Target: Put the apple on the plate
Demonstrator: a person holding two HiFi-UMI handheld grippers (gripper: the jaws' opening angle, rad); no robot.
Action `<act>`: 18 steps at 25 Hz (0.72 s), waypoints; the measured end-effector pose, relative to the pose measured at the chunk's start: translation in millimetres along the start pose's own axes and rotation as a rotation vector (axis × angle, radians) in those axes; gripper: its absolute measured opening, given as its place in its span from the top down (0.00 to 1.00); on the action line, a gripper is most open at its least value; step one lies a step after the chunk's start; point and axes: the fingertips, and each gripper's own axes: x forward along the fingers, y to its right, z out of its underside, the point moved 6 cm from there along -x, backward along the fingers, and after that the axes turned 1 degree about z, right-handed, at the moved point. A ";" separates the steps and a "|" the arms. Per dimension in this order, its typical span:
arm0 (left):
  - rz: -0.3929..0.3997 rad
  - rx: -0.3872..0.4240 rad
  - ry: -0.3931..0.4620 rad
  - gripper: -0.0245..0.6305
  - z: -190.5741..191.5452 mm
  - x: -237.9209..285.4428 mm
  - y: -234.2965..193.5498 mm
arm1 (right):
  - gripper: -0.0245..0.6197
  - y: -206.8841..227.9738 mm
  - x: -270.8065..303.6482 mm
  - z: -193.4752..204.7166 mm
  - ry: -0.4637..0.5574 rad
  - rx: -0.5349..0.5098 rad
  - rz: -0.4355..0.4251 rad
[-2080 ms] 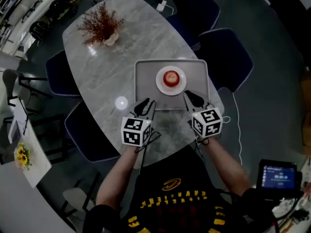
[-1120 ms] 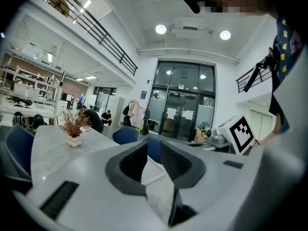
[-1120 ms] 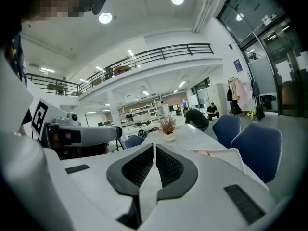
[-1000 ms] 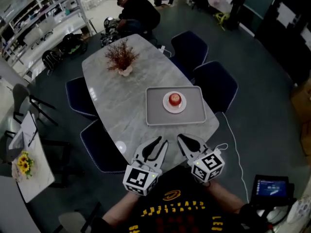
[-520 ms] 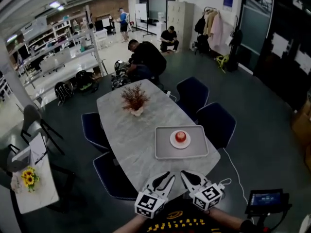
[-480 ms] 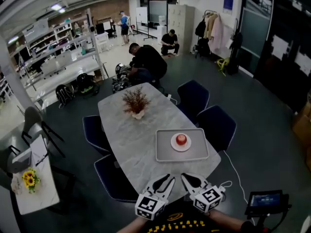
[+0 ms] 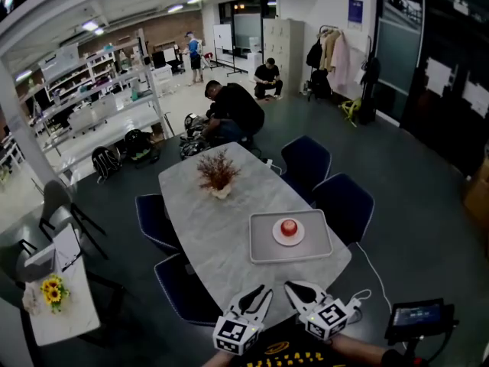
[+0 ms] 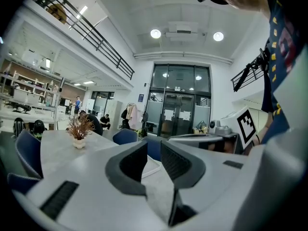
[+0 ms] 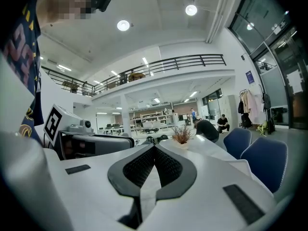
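- Sitting on the round white plate [image 7: 289, 235], the red apple [image 7: 289, 227] is already at the place the task names. The plate rests in the middle of the flat grey rectangular tray [image 7: 263, 245].
- The tray lies on the pale marble oval table [image 7: 218, 224], at the end nearer the two grippers. A dried reddish plant in a small white pot [image 7: 218, 176] stands farther out, beyond the tray.
- The apple lies almost straight ahead of the right gripper [image 7: 298, 290], and ahead and off to the right of the left gripper [image 7: 256, 295]. The right one is therefore the nearer and the better aligned.
- Both grippers are well apart from the apple. They hang off the near table edge, close to the person's body, with bare marble and the tray's near rim between jaws and fruit.
- The apple is round, so no long axis sets the approach; any reach would run forward over the tray's near rim.
- The left gripper's jaws stand a narrow gap apart with nothing between them.
- The right gripper's jaws meet at the tips and hold nothing.
- Judging from this layout, the placing looks finished and no grasp is called for.
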 end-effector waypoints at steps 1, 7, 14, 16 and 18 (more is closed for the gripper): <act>0.001 0.003 -0.004 0.83 -0.4 0.6 1.0 | 0.95 0.0 -0.7 -0.7 0.001 -0.001 -0.001; -0.003 0.031 0.011 0.83 -4.5 3.9 5.3 | 0.95 5.0 -6.2 5.7 0.015 -0.010 0.007; 0.021 0.025 0.015 0.83 -5.7 11.0 9.2 | 0.95 11.5 -13.5 1.4 0.008 0.004 0.033; 0.020 0.021 0.011 0.83 -5.8 7.1 9.8 | 0.95 8.1 -15.3 0.6 0.006 0.003 0.035; 0.021 0.017 0.007 0.83 -4.3 2.9 11.1 | 0.95 3.2 -15.8 1.5 0.003 0.003 0.028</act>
